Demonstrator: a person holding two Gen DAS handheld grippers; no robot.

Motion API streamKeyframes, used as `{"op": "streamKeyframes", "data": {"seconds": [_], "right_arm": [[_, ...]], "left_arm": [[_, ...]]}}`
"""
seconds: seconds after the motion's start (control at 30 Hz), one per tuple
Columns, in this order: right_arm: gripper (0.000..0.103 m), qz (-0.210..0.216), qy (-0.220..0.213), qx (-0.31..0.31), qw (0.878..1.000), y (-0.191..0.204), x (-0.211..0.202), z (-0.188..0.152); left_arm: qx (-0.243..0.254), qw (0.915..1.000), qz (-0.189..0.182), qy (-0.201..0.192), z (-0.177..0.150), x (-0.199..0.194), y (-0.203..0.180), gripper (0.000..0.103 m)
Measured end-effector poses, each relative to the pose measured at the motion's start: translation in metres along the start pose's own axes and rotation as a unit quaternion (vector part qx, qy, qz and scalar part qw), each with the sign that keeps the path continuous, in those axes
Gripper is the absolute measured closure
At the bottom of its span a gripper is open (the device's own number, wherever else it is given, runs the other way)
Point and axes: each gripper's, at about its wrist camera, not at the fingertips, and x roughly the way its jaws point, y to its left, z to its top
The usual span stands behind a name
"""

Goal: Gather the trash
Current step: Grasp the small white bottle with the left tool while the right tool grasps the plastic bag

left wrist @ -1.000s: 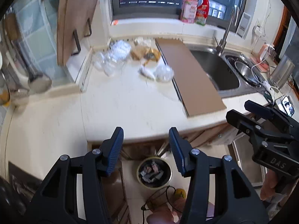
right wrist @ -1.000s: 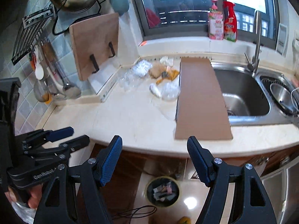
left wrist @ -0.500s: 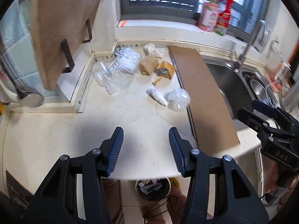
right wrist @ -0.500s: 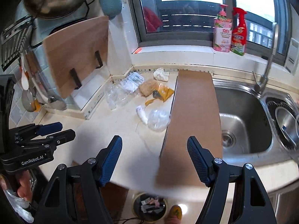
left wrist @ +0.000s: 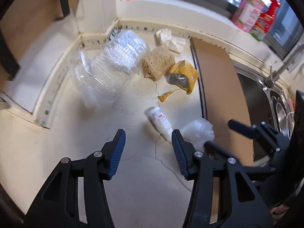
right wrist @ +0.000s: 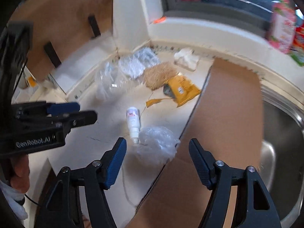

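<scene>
Cream stone surface (left wrist: 57,152) littered with trash: crumpled clear plastic bag (right wrist: 157,146) sits between the closing right gripper (right wrist: 157,159) jaws (nothing pinched yet); left gripper (left wrist: 148,153) gapes empty. Flimsy bag could slip away.

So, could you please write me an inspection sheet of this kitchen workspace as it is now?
Surface: pale countertop with hairline cracks.
Job's things: small white bottle lying flat, crumpled clear bag beside it, torn yellow packet, clear plastic containers, straw-like wad, white tissue.
Clutter: cardboard sheet over the sink edge.
Grippers: left gripper open, empty; right gripper closing above the bag, nothing gripped.
Cables: nothing seen.
Surroundings: sink, two spray bottles on the sill.
</scene>
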Motion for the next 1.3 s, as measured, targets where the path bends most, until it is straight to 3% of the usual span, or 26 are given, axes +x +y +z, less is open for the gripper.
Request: {"op": "streamKeyframes", "data": {"seconds": [0.23, 0.4, 0.73, 0.83, 0.9, 1.3], "right_arm": [[0.049, 0.044, 0.039, -0.002, 0.998, -0.016, 0.067, 0.000], [0.072, 0.084, 0.028, -0.006, 0.996, -0.022, 0.078, 0.005], [0.081, 0.088, 0.007, 0.049, 0.995, -0.051, 0.090, 0.020], [0.081, 0.096, 0.009, 0.051, 0.994, -0.052, 0.094, 0.019], [0.082, 0.101, 0.010, 0.056, 0.993, -0.053, 0.096, 0.019], [0.087, 0.124, -0.009, 0.073, 0.990, -0.044, 0.064, 0.004]], "left_arm": [[-0.022, 0.9995, 0.002, 0.023, 0.010, 0.043, -0.004, 0.056], [-0.037, 0.9987, 0.002, 0.035, 0.013, 0.059, -0.006, 0.056], [-0.063, 0.9966, 0.003, 0.052, 0.019, 0.085, -0.012, 0.056], [-0.074, 0.9956, 0.000, 0.057, 0.019, 0.091, -0.011, 0.074], [-0.080, 0.9951, -0.007, 0.057, 0.018, 0.092, -0.011, 0.078], [-0.087, 0.9958, -0.005, 0.030, -0.005, 0.050, 0.003, 0.081]]}}
